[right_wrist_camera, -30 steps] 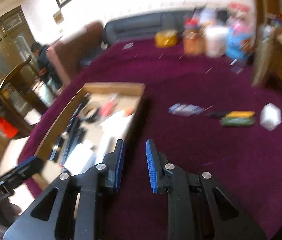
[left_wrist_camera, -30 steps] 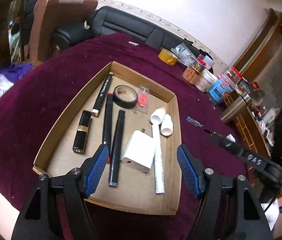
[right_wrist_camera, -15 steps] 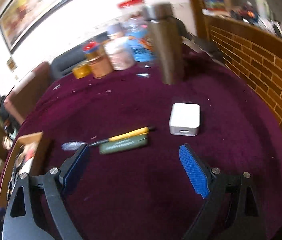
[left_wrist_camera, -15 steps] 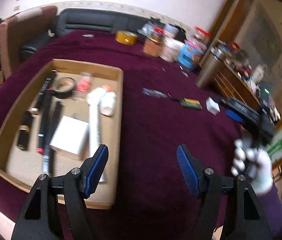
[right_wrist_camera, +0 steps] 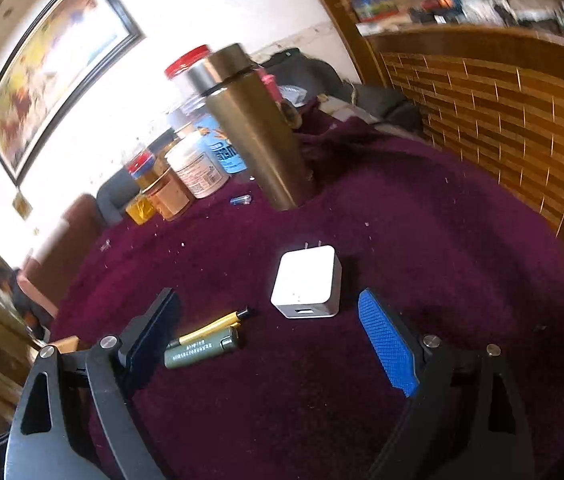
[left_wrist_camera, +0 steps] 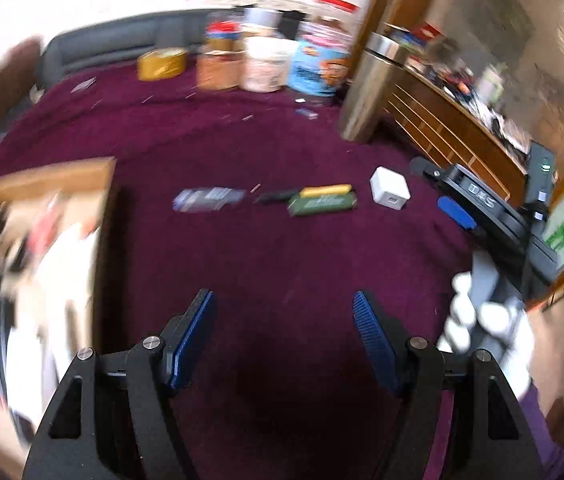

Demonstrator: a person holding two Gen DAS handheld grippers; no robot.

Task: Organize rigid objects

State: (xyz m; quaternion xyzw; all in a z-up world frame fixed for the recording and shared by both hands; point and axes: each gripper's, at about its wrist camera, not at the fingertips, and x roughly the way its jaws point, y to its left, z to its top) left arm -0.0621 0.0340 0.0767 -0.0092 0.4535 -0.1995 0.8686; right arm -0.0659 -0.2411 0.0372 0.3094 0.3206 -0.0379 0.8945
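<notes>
Two views, both changed: our left gripper point(left_wrist_camera: 282, 338), jaws spread and empty, has swung off the cardboard tray point(left_wrist_camera: 47, 178), now blurred at left, toward the loose items on the fuzzy maroon cloth point(left_wrist_camera: 282, 260). Our right gripper point(right_wrist_camera: 269, 336), jaws now wide, frames the smooth white boxy charger point(right_wrist_camera: 306, 282), beside a green lighter point(right_wrist_camera: 201, 348) and yellow pen point(right_wrist_camera: 211, 326): pickup looks next

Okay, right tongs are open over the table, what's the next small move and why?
Probably ease the right tongs forward and down to straddle the white charger. Its jaws stand wide open and empty, the charger lies flat just ahead between them, still out on the purple cloth rather than in the cardboard tray, and nothing crowds its sides.
</notes>
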